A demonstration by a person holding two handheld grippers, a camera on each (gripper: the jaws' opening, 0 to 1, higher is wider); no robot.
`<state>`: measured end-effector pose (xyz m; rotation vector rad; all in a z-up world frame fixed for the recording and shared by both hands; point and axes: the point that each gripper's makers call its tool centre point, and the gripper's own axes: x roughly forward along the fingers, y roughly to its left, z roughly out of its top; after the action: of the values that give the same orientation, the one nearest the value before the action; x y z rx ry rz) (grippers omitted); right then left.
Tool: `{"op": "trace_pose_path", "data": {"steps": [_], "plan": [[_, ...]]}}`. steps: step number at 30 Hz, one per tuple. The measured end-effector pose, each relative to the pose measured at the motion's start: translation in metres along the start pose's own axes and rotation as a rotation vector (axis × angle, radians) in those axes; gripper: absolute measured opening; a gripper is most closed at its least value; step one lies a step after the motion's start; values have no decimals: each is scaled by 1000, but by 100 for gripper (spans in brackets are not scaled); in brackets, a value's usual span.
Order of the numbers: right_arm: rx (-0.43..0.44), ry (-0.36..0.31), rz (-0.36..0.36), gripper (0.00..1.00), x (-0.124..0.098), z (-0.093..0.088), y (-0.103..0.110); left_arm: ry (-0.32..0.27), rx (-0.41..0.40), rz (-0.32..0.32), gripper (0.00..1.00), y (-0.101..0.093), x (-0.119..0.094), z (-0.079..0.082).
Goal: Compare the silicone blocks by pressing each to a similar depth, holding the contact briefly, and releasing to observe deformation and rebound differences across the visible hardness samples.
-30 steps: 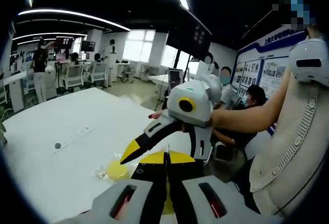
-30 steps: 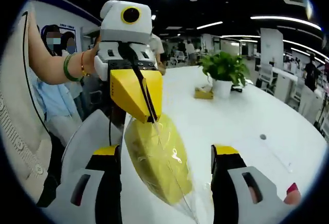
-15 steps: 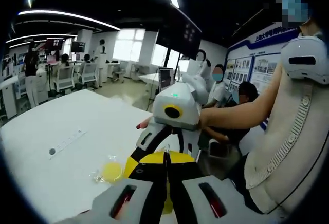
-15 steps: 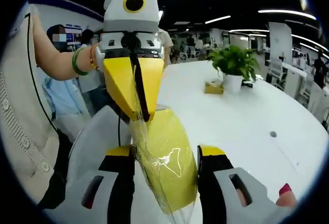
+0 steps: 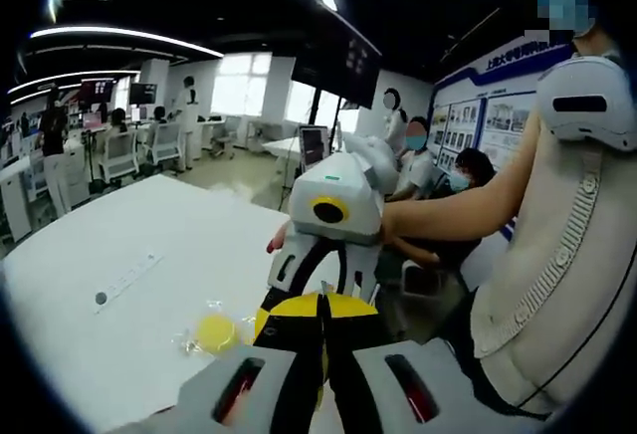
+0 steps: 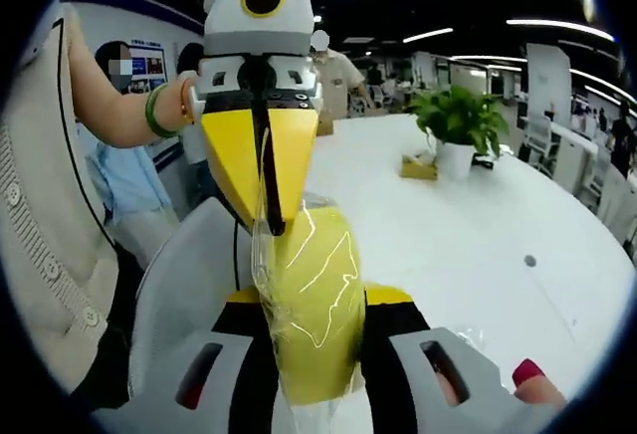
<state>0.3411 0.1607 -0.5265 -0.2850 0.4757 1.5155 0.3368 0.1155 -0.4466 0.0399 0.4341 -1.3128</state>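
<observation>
Where your left gripper (image 5: 320, 326) rises from the bottom of the left gripper view, its yellow-tipped jaws are pressed together with no gap between them, and a sliver of yellow shows at their tips. Your right gripper (image 5: 299, 300) comes in just beyond, its jaws pointing down toward your own. On the white table (image 5: 119, 325), to the left of both, a round yellow sample (image 5: 215, 331) lies flat in clear wrapping, apart from the jaws.

In the right gripper view, your right gripper (image 6: 317, 326) has its jaws clamped on either side of a yellow silicone block (image 6: 311, 305) in a clear plastic bag, the block standing between the pads. Your left gripper (image 6: 264, 210) reaches in from above, its jaws pinched on the bag's top edge. A potted plant (image 6: 456, 130) stands farther back on the table.
</observation>
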Motion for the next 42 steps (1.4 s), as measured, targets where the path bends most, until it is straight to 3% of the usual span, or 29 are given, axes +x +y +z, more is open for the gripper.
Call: {"op": "trace_pose_path", "data": {"steps": [9,19,42], "plan": [[-90,9,-24,12,-2,2,6,-8,8,-8,0,-6,-1,1],[-115,37,-23,5,-3,0,12,0,7,-6,0,-11,-1,0],[-113,55,-11,7,0,1,21,13,15,29,0,-19,-8,-3]]}}
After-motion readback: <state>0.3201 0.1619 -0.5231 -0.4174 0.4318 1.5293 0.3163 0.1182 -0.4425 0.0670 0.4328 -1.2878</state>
